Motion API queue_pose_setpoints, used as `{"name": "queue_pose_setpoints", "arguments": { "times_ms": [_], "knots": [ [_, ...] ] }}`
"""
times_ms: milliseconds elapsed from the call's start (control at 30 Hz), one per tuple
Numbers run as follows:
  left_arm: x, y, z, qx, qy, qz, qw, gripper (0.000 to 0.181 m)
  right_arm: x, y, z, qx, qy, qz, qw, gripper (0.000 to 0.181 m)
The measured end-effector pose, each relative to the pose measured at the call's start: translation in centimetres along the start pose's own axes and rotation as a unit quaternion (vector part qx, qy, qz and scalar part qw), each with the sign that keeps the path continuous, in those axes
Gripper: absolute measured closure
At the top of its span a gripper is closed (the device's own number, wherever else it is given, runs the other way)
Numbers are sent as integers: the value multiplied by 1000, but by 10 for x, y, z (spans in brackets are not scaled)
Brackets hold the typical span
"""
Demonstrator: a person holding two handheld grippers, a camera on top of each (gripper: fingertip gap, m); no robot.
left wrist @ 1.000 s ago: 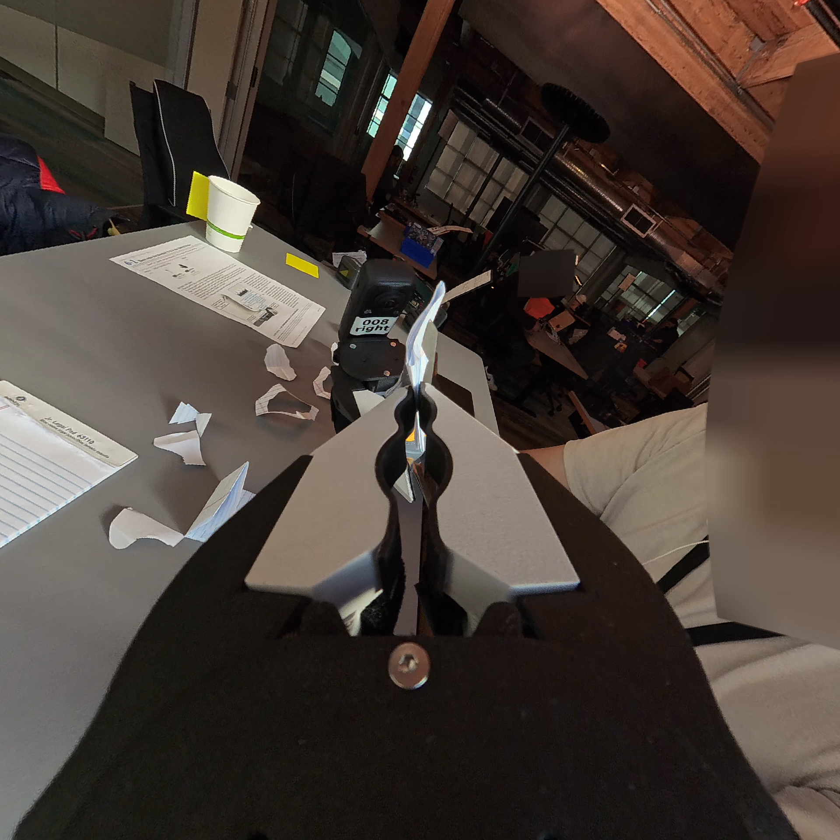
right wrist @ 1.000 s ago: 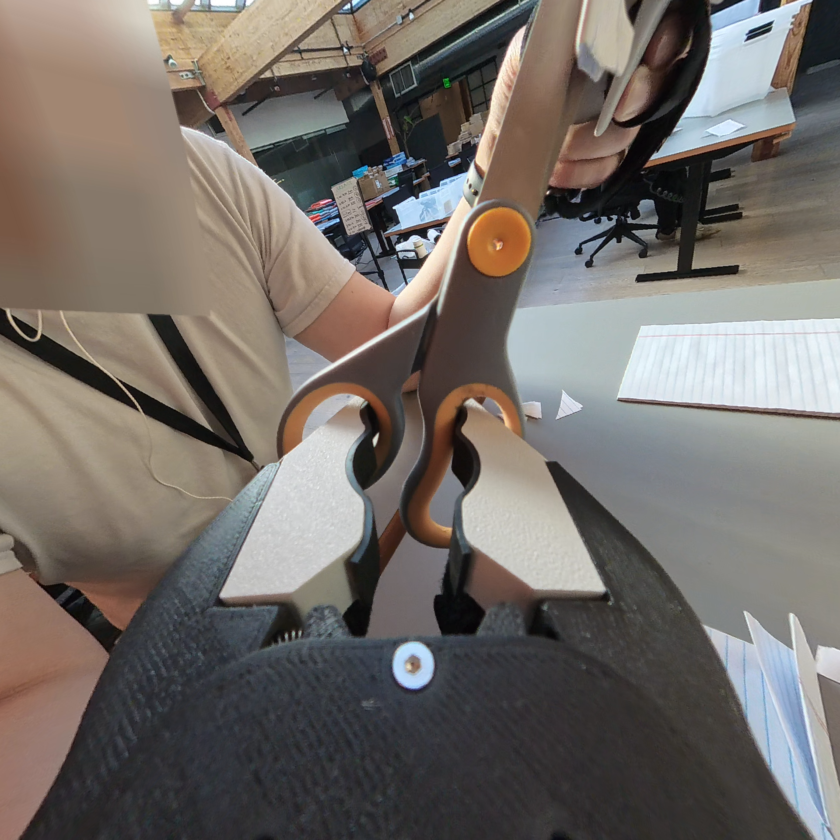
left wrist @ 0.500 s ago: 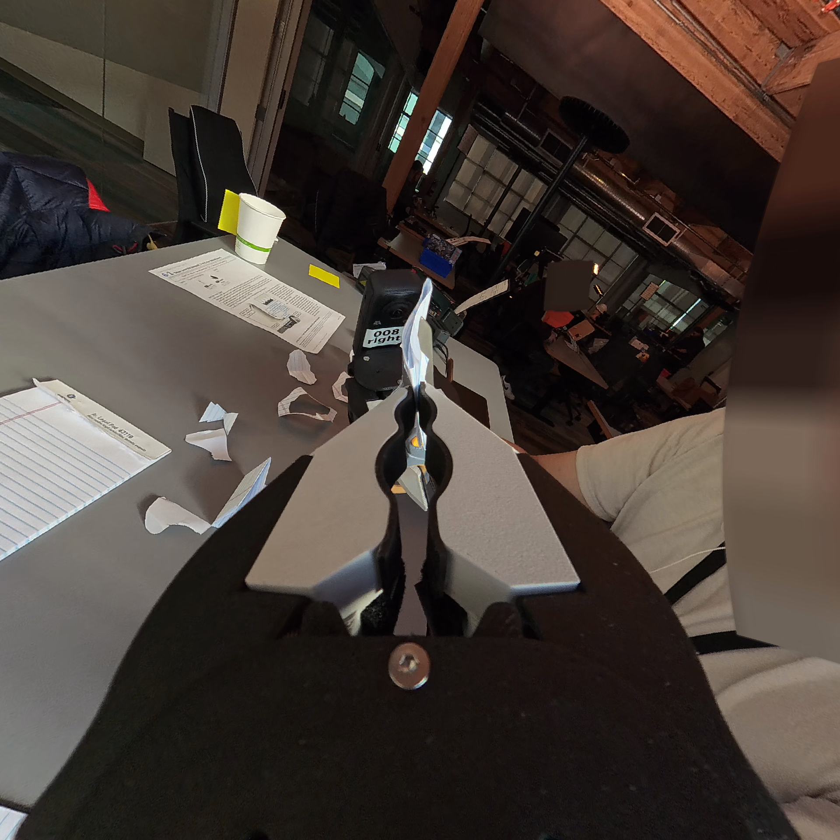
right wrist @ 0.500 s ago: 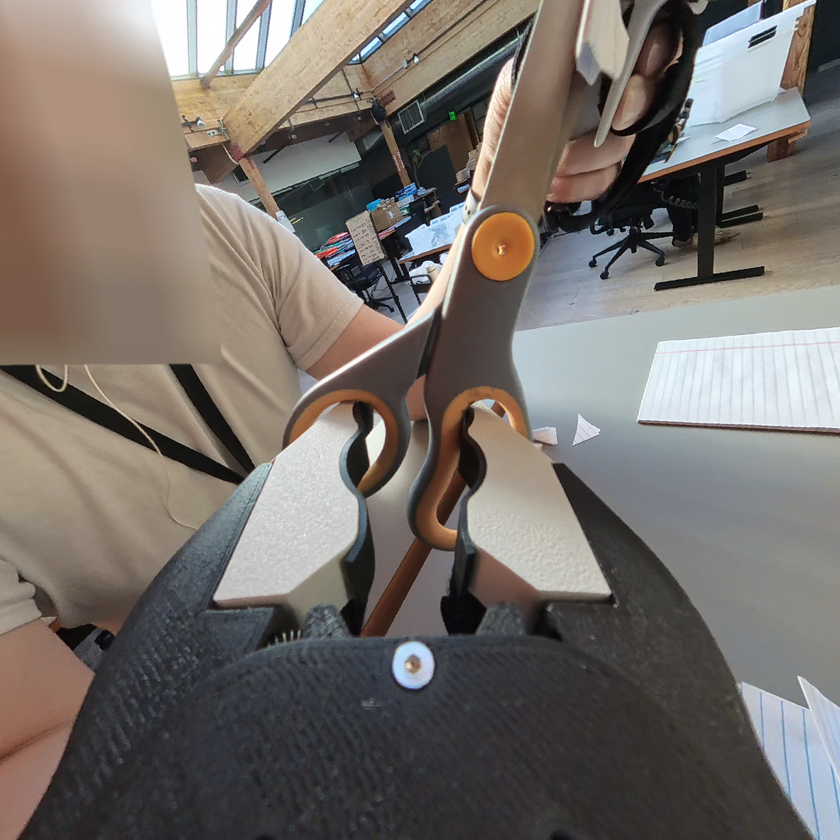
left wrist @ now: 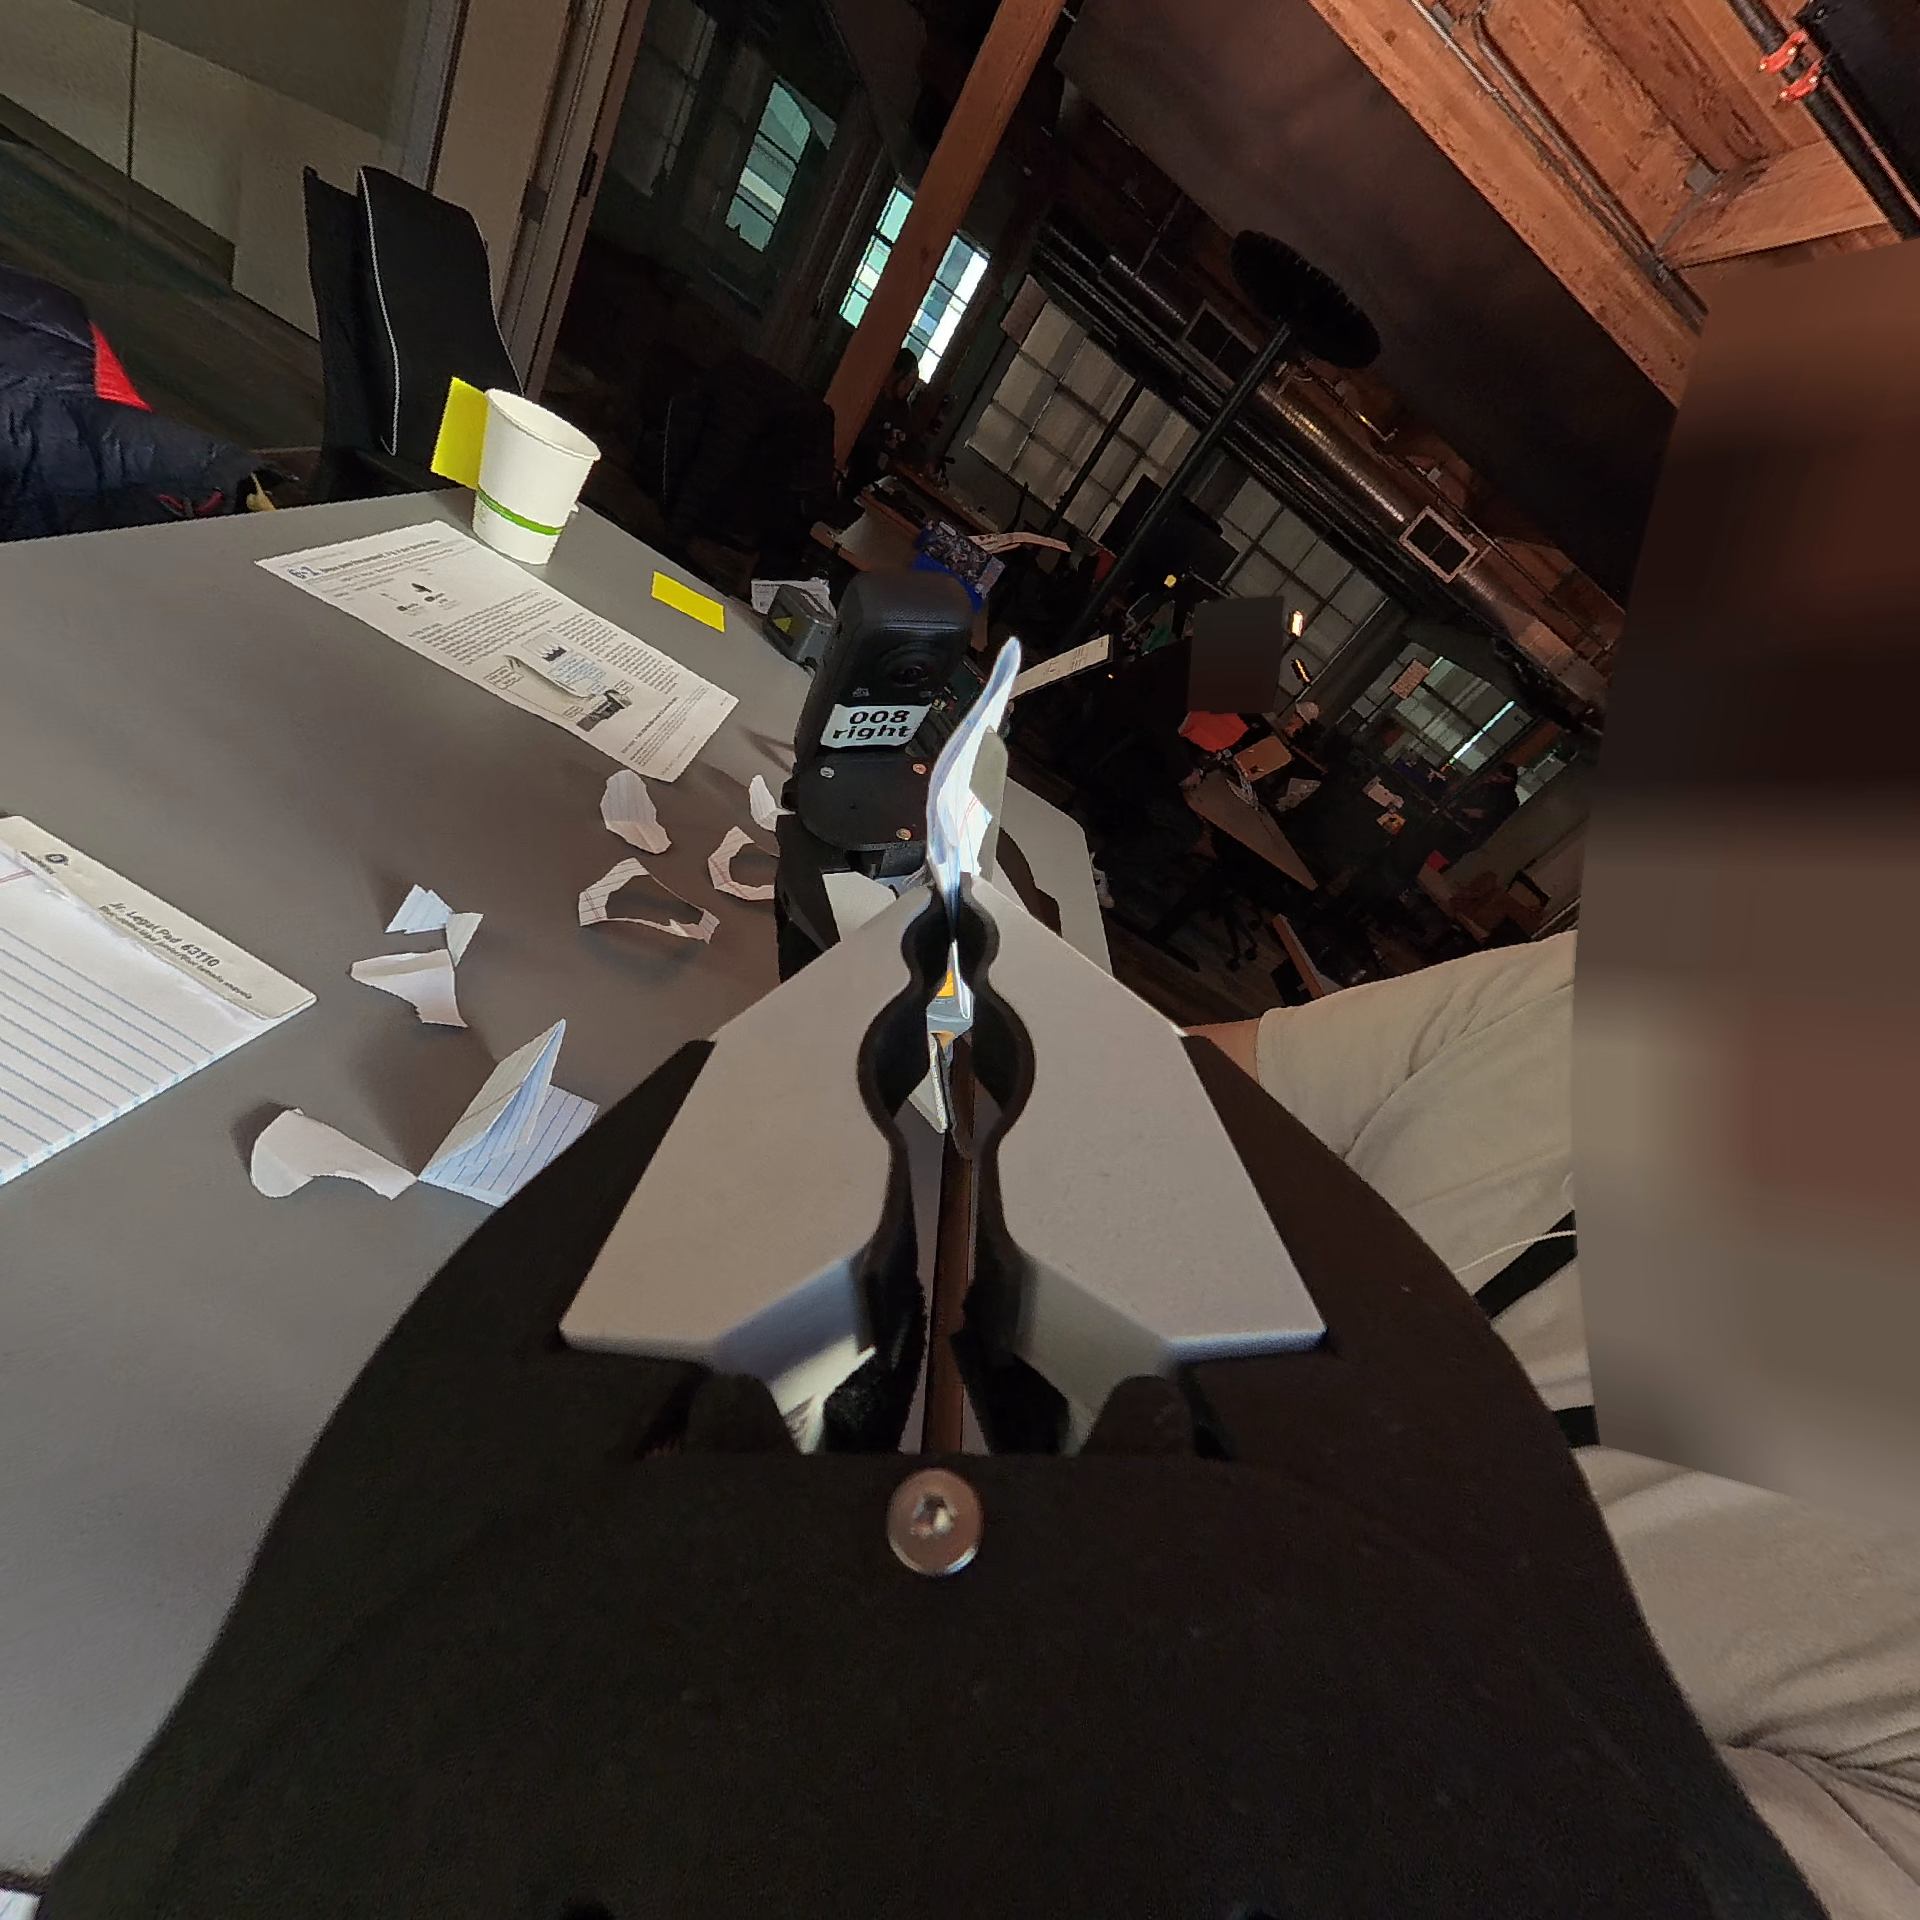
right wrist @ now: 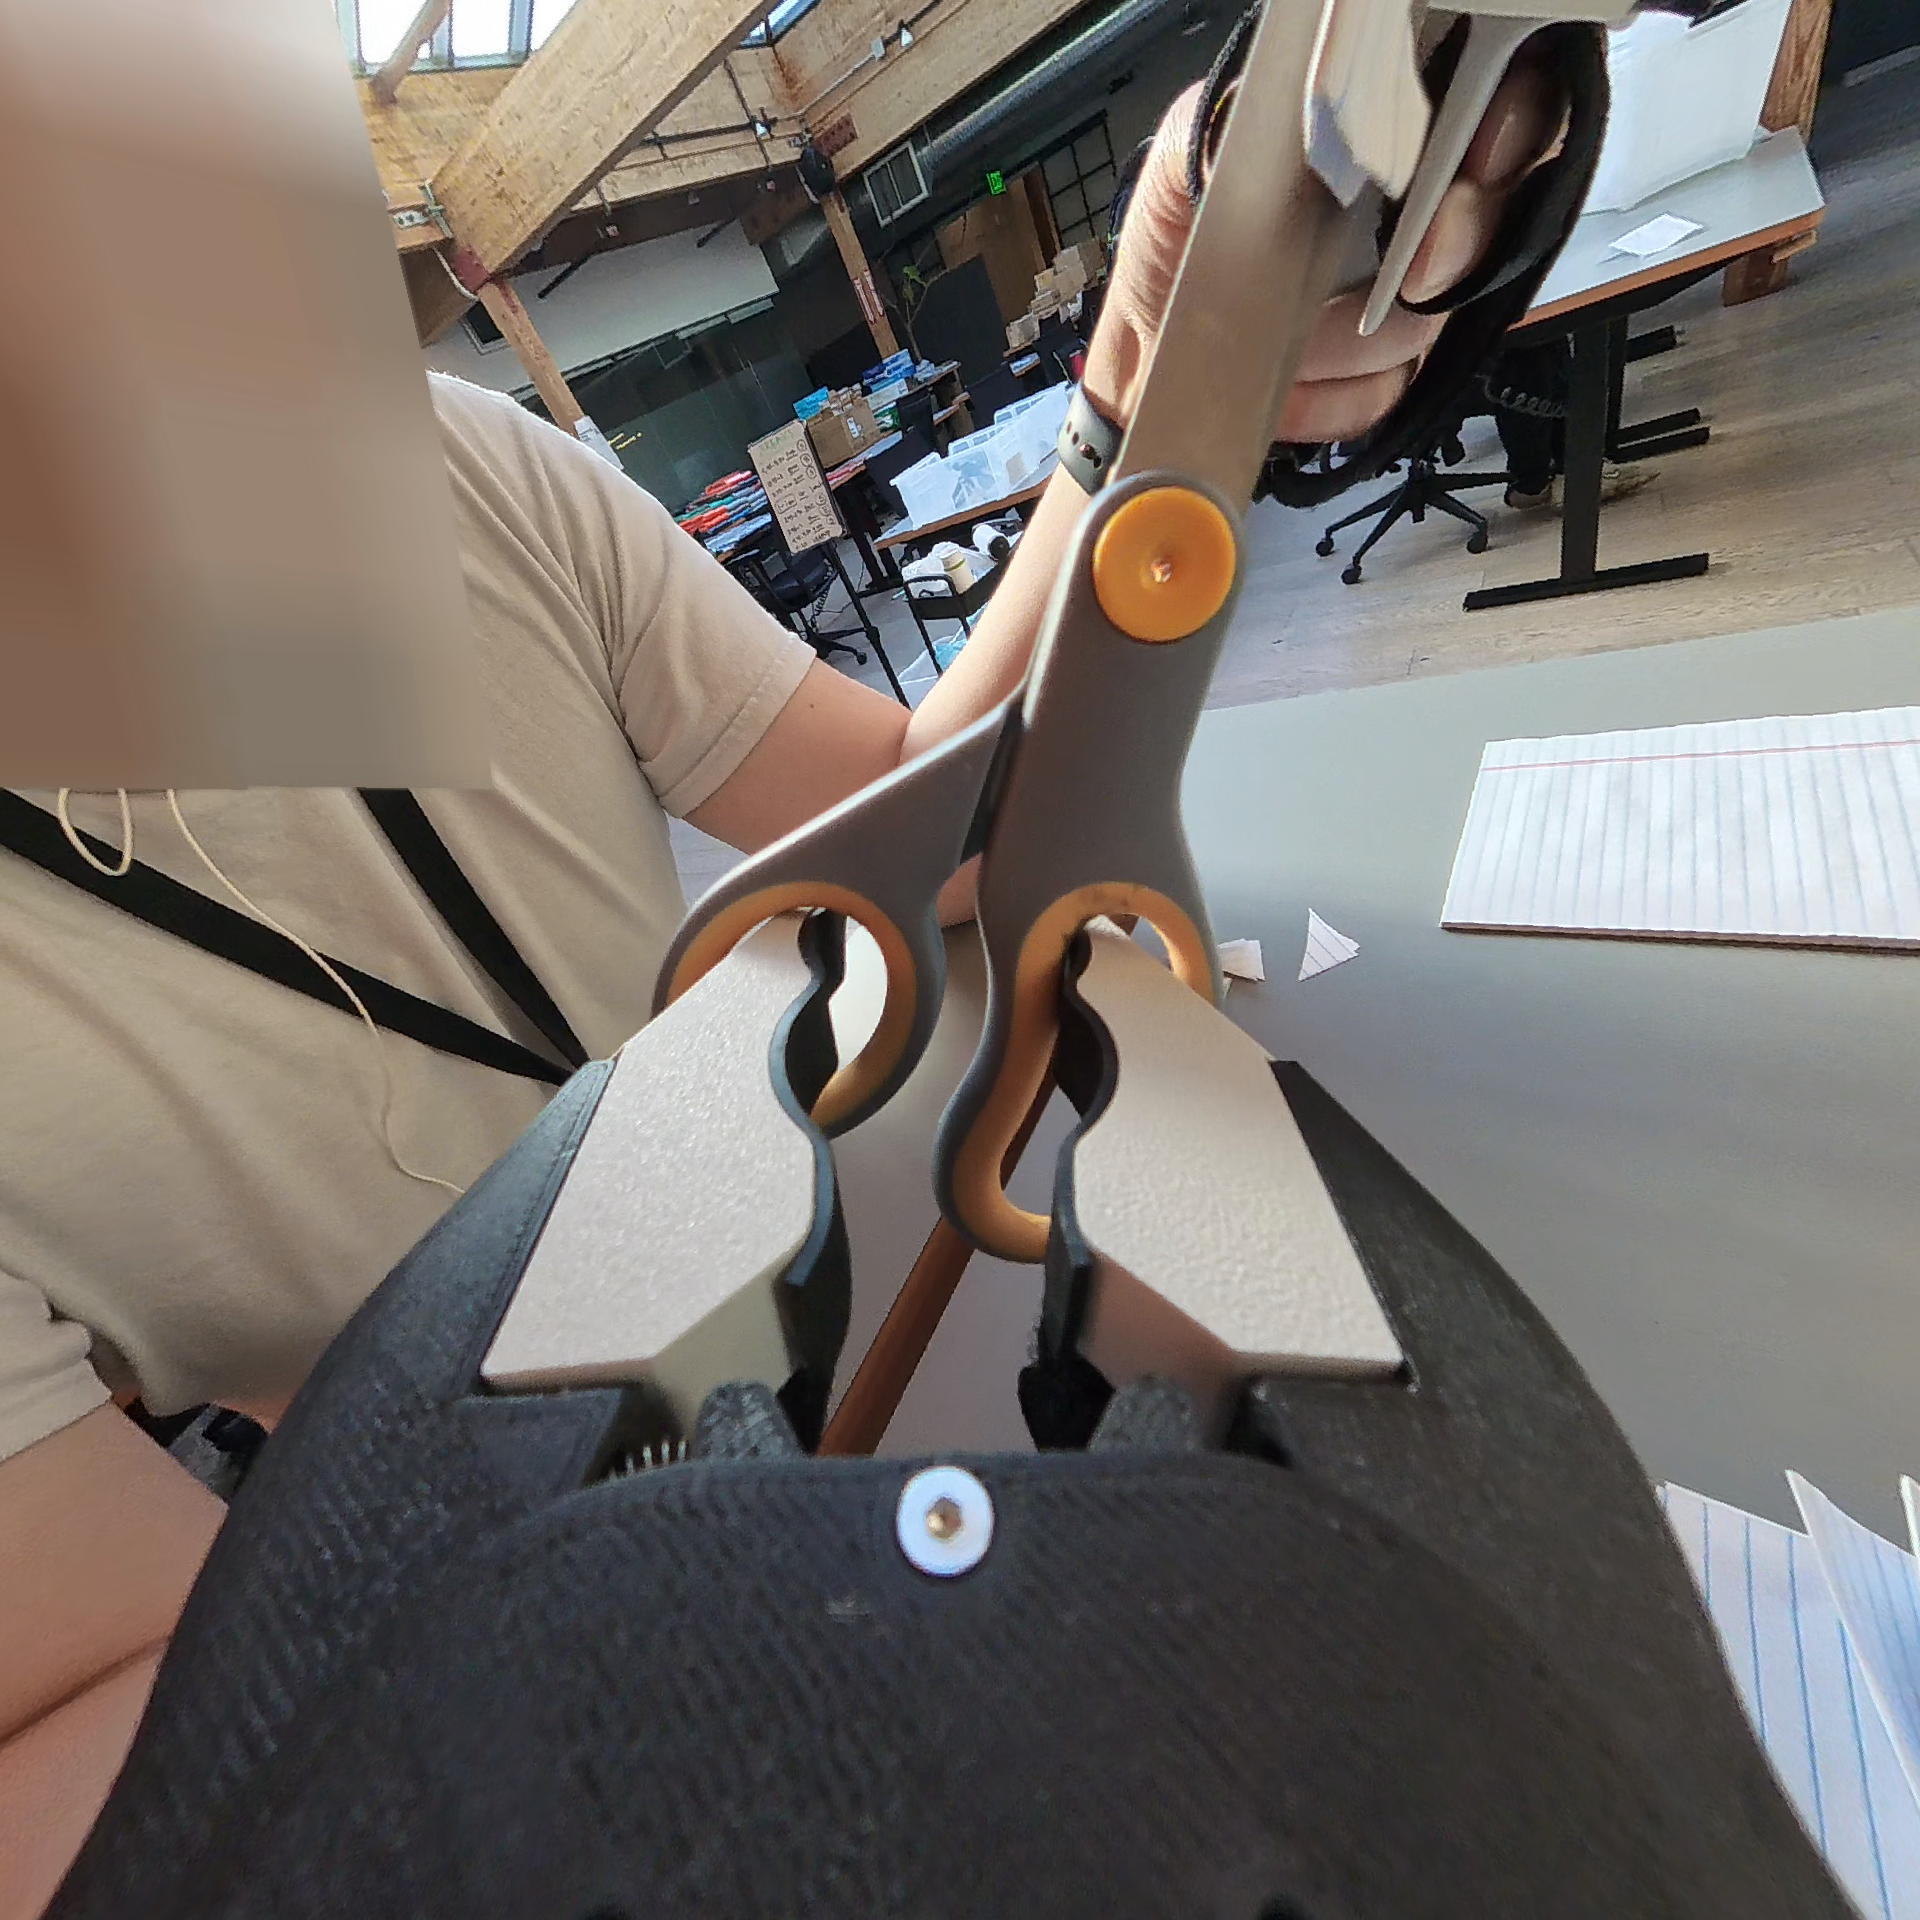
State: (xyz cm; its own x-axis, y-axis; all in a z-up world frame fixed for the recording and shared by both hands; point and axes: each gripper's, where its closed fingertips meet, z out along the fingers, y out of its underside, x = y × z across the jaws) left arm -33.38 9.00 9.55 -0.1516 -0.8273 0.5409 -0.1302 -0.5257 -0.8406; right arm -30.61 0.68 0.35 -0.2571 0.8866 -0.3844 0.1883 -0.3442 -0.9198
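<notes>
My left tool (left wrist: 951, 914) is pinched tight on a thin strip of white lined paper (left wrist: 966, 790), my right tool (right wrist: 940, 1039) spread inside the grey-and-orange scissors' loops (right wrist: 1039, 935); I judge the strip could tear or slip between the blades.

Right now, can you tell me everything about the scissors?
The scissors have grey handles with orange lining inside the loops, an orange round pivot and plain metal blades. They point up and away, tilted a little to the right. The right gripper has one of its fingers poked through each loop, so the handles sit slightly apart. Near the top, the blades meet a piece of lined paper that the other gripper holds. The blade tips are out of view.
</notes>
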Motion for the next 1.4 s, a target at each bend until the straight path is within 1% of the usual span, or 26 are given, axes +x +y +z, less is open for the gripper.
{"name": "queue_pose_setpoints", "arguments": {
  "times_ms": [267, 333, 400, 433, 467, 533, 567, 633, 767, 867, 1100, 1200, 1233, 1267, 1300, 1400],
  "knots": [
    [2, -1, 1, -1, -4, 17, 1000, 181, -5, -1, 2, -1, -12, 4, 1000, 143],
    [-1, -3, 1, 4, -18, 25, 1000, 181, -2, -1, 3, -2, -4, 7, 1000, 143],
    [-3, -11, 2, 23, -36, 44, 998, 181, 0, -6, 3, 9, 4, -10, 1000, 152],
    [-2, -18, 2, 43, -37, 57, 997, 181, 0, -10, 3, 19, 4, -13, 1000, 154],
    [1, -25, 2, 66, -34, 66, 995, 178, -1, -12, 4, 26, 0, -16, 1000, 155],
    [4, -33, 2, 92, -28, 74, 993, 180, -2, -14, 5, 29, -2, -22, 999, 155],
    [3, -34, 2, 94, -33, 75, 992, 180, -1, -12, 6, 25, 1, -22, 999, 155],
    [0, -32, 5, 87, -37, 73, 993, 171, 1, -12, 6, 22, 8, -24, 999, 155],
    [0, -34, 10, 98, -20, 54, 994, 172, 4, -8, 8, 14, 13, -23, 1000, 155],
    [-8, -30, 14, 88, -29, 36, 995, 163, 5, -7, 9, 11, 17, -26, 999, 155],
    [-10, -32, 15, 96, -33, 34, 994, 165, 4, -5, 8, -2, 23, -34, 999, 155],
    [-13, -31, 17, 94, -36, 30, 994, 154, 7, 4, 9, -31, 35, -33, 998, 155],
    [-12, -29, 18, 89, -33, 31, 995, 157, 9, 5, 9, -33, 40, -35, 998, 155],
    [-9, -29, 19, 87, -22, 34, 995, 166, 8, 3, 10, -29, 38, -36, 998, 154],
    [-6, -29, 19, 89, -13, 36, 995, 181, 9, 2, 10, -25, 38, -34, 998, 154],
    [-8, -31, 18, 94, -23, 37, 995, 181, 13, 0, 9, -19, 49, -34, 998, 154]
  ]
}}
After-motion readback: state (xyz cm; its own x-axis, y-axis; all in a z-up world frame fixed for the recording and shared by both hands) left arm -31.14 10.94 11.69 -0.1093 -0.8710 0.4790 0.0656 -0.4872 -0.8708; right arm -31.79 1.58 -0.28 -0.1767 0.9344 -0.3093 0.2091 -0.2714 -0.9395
